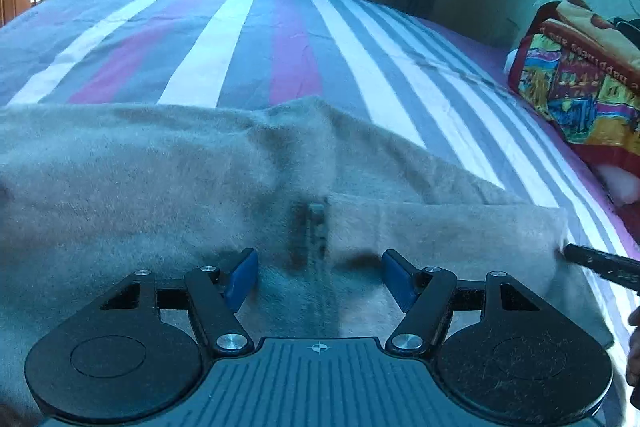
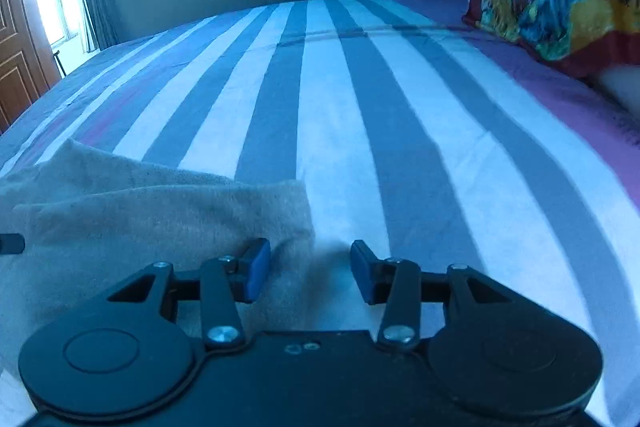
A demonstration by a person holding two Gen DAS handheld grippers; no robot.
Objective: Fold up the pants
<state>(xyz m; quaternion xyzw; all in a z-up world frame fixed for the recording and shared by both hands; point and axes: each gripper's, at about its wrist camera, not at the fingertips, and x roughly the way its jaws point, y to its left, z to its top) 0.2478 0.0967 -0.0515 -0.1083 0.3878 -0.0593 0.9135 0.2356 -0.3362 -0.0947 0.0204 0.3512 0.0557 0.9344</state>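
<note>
Pants, beige, lie across the lower half of the left wrist frame on the striped bedsheet. Left gripper is released above the fly. Right gripper is released over the fabric corner at lower left.

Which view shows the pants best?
The left wrist view: the pants fill its width, with the fly and the folded layer at the right showing. The right wrist view catches only their folded end at lower left, on the striped sheet.
</note>
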